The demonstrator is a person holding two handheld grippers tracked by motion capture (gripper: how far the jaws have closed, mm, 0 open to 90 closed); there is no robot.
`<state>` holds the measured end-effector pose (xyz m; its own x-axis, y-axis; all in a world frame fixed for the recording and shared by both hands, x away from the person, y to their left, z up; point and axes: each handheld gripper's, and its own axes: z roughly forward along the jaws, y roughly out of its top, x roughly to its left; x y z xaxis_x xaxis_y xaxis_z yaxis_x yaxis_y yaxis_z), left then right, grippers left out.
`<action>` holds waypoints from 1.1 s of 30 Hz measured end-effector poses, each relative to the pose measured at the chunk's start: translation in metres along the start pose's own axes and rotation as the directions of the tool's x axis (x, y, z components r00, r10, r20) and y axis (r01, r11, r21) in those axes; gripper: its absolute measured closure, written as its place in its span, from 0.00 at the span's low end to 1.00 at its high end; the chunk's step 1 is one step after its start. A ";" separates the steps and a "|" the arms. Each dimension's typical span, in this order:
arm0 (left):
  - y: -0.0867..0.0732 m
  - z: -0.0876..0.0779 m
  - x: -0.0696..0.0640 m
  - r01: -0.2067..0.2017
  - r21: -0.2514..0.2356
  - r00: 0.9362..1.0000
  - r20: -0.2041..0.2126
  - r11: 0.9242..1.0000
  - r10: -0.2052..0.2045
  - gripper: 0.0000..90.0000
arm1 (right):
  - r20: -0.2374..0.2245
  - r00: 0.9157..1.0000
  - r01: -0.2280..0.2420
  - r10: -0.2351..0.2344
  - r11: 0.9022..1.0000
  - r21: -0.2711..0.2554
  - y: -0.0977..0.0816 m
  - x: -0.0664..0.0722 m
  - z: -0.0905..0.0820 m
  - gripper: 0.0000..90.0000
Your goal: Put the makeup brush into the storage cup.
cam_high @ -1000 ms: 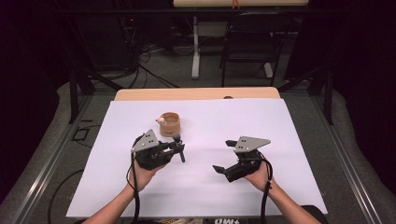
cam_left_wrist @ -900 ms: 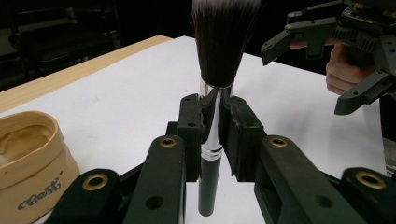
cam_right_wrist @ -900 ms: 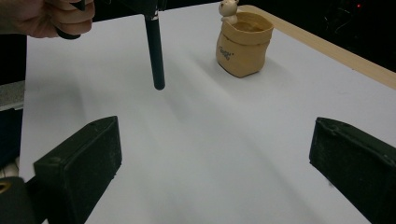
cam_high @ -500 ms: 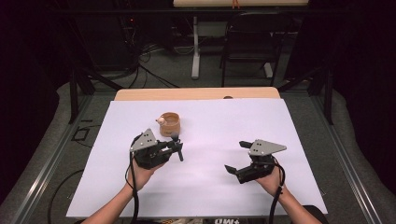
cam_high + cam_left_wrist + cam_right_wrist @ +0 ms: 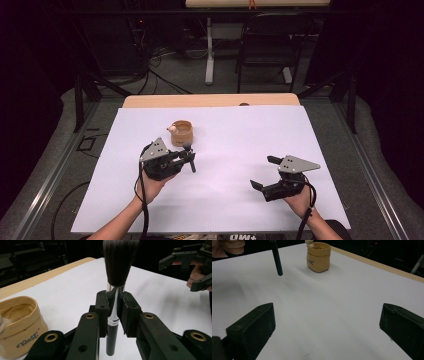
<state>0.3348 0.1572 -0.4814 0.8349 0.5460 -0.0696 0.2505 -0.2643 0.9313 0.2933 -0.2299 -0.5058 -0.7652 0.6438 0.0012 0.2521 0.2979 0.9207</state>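
Brush [image 5: 117,282] stands upright in the shut jaws of the left gripper [image 5: 187,159], just in front of the pouch [image 5: 181,133], nearer that hand, while the right gripper [image 5: 265,172], jaws wide and empty, hangs well apart over the bench [image 5: 240,135].

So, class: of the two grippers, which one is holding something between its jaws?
The left gripper: its jaws clamp a makeup brush by the silver ferrule. The right gripper stands wide open, with nothing between its jaws.
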 end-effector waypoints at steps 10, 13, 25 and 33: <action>0.003 -0.002 0.004 -0.010 0.002 1.000 -0.016 1.000 0.010 0.87 | -0.016 1.000 -0.013 0.013 1.000 0.008 0.000 0.000 0.002 0.00; 0.005 -0.002 0.006 -0.014 -0.005 0.999 -0.031 1.000 0.014 0.87 | -0.011 1.000 -0.008 0.008 1.000 0.008 0.001 -0.001 0.001 0.00; 0.017 -0.002 0.018 -0.017 -0.001 0.998 -0.052 1.000 0.017 0.87 | -0.008 1.000 -0.014 0.014 1.000 0.006 0.002 -0.003 0.001 0.00; 0.026 0.004 0.023 -0.026 0.009 0.998 -0.055 1.000 0.026 0.87 | -0.011 1.000 -0.014 0.014 1.000 0.016 0.002 -0.003 0.003 0.00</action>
<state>0.3628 0.1596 -0.4604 0.8127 0.5821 -0.0254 0.2336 -0.2857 0.9294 0.2972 -0.2292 -0.5050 -0.7680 0.6402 0.0188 0.2724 0.2999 0.9143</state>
